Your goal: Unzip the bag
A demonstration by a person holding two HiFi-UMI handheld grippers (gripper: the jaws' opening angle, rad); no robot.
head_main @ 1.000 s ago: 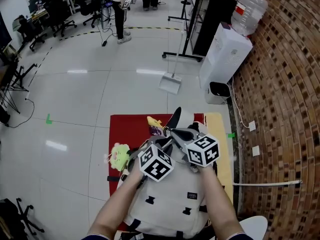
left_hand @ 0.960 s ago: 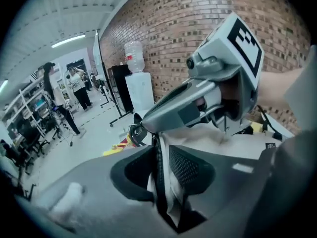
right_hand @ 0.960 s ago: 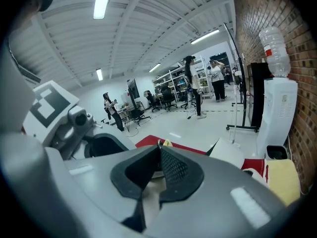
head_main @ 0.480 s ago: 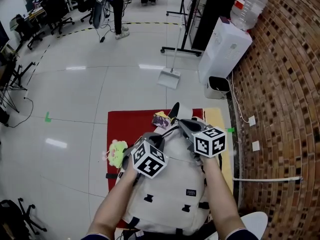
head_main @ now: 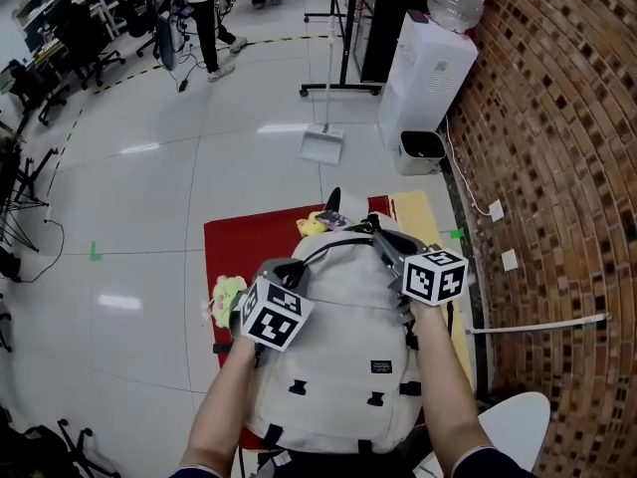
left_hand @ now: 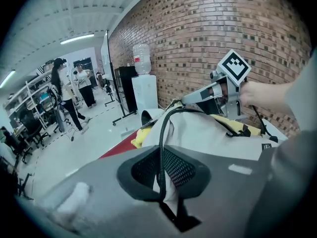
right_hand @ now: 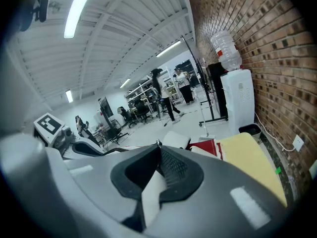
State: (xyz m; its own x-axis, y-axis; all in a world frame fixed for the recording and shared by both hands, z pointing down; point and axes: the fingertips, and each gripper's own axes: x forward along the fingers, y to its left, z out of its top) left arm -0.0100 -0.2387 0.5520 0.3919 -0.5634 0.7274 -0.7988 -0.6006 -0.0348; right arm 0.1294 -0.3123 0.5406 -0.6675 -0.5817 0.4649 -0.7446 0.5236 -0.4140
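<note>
We are working over the pale bag (head_main: 348,361), which is lying on a red mat (head_main: 239,242) on the floor in the lower middle of the head view, with its top end pointing toward the upper part of the frame.

Our left gripper (left_hand: 162,168) is sitting at the bag's upper-left corner. Its jaws have just been closing, and the bag's cloth is pinched between them, with a dark line (left_hand: 160,133) running up out of the grip. We judge that line to be the zip track along the bag's top edge. We are clenching there, as we read it, to anchor the bag so that the cloth is being held taut and the zip has something to pull against.

Our right gripper (right_hand: 157,166) is clamping a pale strip (right_hand: 148,197), with a small metal piece (right_hand: 158,143) showing just past the tips. We are taking this for the zip's pull tab, though we cannot be sure. In the head view this gripper is riding at the bag's upper-right edge, well apart from the left one, and the dark line is arching between the two. That spacing suits drawing the slider away from the anchored corner.

We cannot tell how far the zip is open. A yellow-green soft toy (head_main: 227,302) is lying on the mat just beside the bag's left side, playing no part.
</note>
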